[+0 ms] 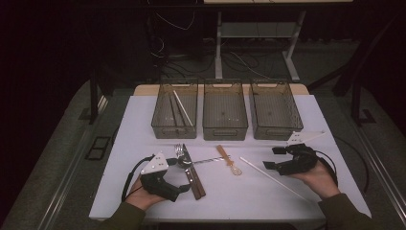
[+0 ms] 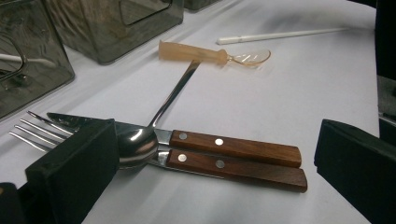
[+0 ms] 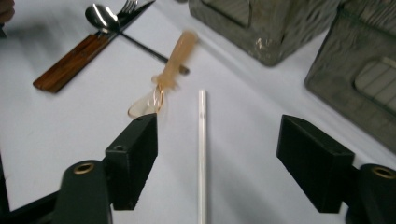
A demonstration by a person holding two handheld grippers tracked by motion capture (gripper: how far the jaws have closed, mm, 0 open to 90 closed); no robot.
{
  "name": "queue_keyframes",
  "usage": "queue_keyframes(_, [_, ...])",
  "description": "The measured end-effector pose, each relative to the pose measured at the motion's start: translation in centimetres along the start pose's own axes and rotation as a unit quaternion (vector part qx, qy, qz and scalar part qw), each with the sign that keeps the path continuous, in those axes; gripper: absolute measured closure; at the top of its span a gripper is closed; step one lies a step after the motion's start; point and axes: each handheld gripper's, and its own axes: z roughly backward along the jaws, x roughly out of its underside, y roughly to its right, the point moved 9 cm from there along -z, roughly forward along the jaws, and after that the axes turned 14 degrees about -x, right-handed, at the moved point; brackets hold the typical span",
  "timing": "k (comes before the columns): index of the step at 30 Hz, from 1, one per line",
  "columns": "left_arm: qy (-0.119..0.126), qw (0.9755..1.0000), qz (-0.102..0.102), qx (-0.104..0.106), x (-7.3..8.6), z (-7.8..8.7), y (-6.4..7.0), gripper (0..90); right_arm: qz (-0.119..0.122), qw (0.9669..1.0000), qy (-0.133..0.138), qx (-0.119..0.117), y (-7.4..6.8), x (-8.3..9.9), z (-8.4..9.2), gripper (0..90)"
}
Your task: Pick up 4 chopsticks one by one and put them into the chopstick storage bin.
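A knife (image 2: pixel 233 147) and a fork (image 2: pixel 238 169) with wooden handles lie side by side at the table's front left. A metal spoon (image 2: pixel 135 144) rests its bowl across them. My left gripper (image 1: pixel 176 175) stands open over them, one jaw on each side, pads apart from the cutlery (image 1: pixel 194 177). An amber plastic spoon (image 1: pixel 229 160) lies mid-table, its handle over the metal spoon's handle tip. A long white stick (image 3: pixel 201 140) lies slantwise at the front right. My right gripper (image 3: pixel 219 149) is open above its near end, which runs between the jaws untouched.
Three grey see-through bins stand in a row at the back: the left bin (image 1: pixel 161 125) holds a white stick and dark sticks, while the middle bin (image 1: pixel 225 130) and right bin (image 1: pixel 276 132) look bare. The table's front edge (image 1: pixel 215 218) is close to both hands.
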Motion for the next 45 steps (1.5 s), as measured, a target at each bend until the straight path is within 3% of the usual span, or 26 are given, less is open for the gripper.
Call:
queue_keyframes(5, [0.001,1.0000,-0.001,0.001,-0.1,0.0,0.0,0.0,-0.005,0.9998,-0.017,0.000,-0.1,1.4,0.4,40.3])
queue_keyframes(10, [0.001,1.0000,-0.001,0.001,0.0,0.0,0.0,0.0,-0.003,0.9982,-0.060,0.004,-0.2,3.0,0.3,49.4])
queue_keyframes(20, [0.002,1.0000,-0.003,0.002,0.0,0.1,0.1,0.0,0.007,0.9872,-0.157,0.024,-0.6,5.0,0.0,71.7])
queue_keyframes(25, [0.001,1.0000,-0.004,0.003,0.0,0.1,0.1,0.0,0.010,0.9805,-0.194,0.028,-0.7,5.6,0.0,74.6])
queue_keyframes(30, [0.000,1.0000,-0.005,0.003,0.0,0.1,0.2,0.0,0.016,0.9709,-0.235,0.042,-0.6,6.0,0.0,76.2])
queue_keyframes(33, [0.000,1.0000,-0.005,0.003,0.0,0.1,0.2,0.0,0.014,0.9675,-0.249,0.039,-0.8,6.1,-0.1,77.1])
queue_keyframes(38, [0.002,1.0000,-0.005,0.004,-0.1,0.1,0.3,0.0,0.016,0.9560,-0.290,0.042,-0.6,6.4,-0.3,78.1])
queue_keyframes(41, [0.002,1.0000,-0.005,0.004,-0.1,0.1,0.3,0.0,0.008,0.9522,-0.303,0.037,-0.7,6.3,-0.5,80.0])
queue_keyframes(45, [0.001,1.0000,-0.007,0.006,-0.1,0.0,0.3,0.0,0.003,0.9418,-0.334,0.038,-0.5,6.1,-0.8,80.5])
